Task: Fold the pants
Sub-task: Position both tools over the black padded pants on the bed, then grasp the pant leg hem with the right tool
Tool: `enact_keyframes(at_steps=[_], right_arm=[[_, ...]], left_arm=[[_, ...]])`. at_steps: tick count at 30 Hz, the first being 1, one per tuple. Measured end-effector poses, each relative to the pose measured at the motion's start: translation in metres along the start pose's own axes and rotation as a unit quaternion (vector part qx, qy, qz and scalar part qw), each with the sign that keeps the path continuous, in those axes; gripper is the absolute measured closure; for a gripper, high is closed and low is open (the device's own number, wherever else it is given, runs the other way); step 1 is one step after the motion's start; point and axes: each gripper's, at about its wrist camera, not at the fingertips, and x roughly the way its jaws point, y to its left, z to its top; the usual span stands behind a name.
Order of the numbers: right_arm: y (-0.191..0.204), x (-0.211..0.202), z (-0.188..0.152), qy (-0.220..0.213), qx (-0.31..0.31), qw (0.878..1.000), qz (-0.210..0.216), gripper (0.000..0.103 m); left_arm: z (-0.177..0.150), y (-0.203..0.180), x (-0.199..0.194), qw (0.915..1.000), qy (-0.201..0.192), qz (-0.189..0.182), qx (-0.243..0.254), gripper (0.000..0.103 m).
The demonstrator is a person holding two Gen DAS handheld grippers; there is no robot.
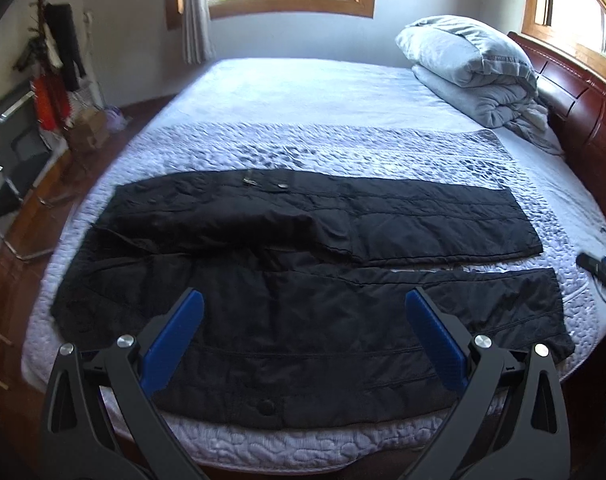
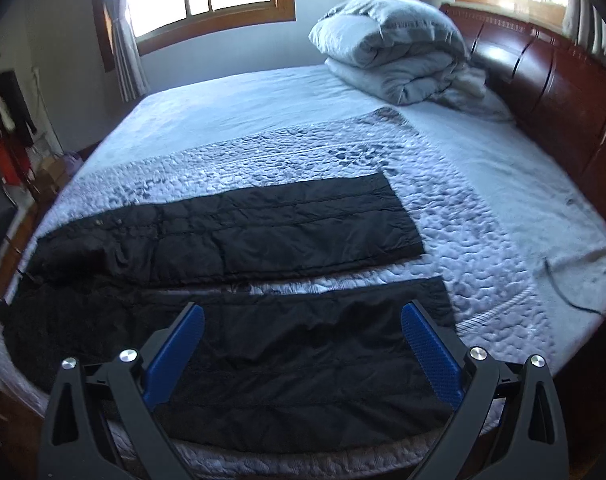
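The bed fills both views, covered with a pale quilted bedspread that carries a darker patterned band across its middle. Its dark red wooden headboard stands at the right, and a folded grey duvet is piled on the bed just beside that headboard.

The black pants lie flat on the bedspread at the near edge of the bed, unfolded. Their long axis runs across the bed's width as seen here, left to right: the waist end points away from the headboard, and both leg hems point toward it. The two legs lie side by side, slightly spread, with a narrow strip of bedspread showing between them toward the hems. The far leg lies nearer the bed's middle; the near leg runs along the bed's near edge.

The left gripper hangs above the seat and thigh part of the pants, its jaws spread wide and holding nothing; its blue pads show no cloth between them. The right gripper hangs over the near leg, closer to the headboard, its jaws likewise spread wide and empty. Whether either one touches the cloth cannot be told.
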Motion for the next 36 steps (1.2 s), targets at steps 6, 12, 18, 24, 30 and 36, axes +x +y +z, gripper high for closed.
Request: enact_keyframes(at_steps=[6,12,18,24,30,36], right_arm=[[-0.071,0.09,0.096,0.04,-0.015,0.998,-0.054,0.003],[-0.116,0.212,0.16,0.164,-0.015,0.986,-0.018,0.004],[-0.131,0.293,0.18,0.217,0.013,0.976,0.011,0.004],[-0.134,0.329,0.18,0.241,0.015,0.97,0.013,0.008],[-0.115,0.331,0.178,0.232,-0.031,0.972,0.002,0.041],[-0.106,0.296,0.185,0.186,-0.062,0.981,-0.001,0.087]], left_arm=[[0.059,0.029,0.072,0.9972,0.074,-0.001,-0.008,0.002],[0.127,0.057,0.181,0.9814,0.186,-0.037,-0.029,0.002],[0.162,0.067,0.268,0.9633,0.263,-0.042,-0.031,0.002],[0.175,0.085,0.306,0.949,0.297,-0.077,-0.071,0.002],[0.175,0.098,0.325,0.9416,0.309,-0.086,-0.102,0.002],[0.169,0.104,0.329,0.9402,0.31,-0.094,-0.105,0.003]])
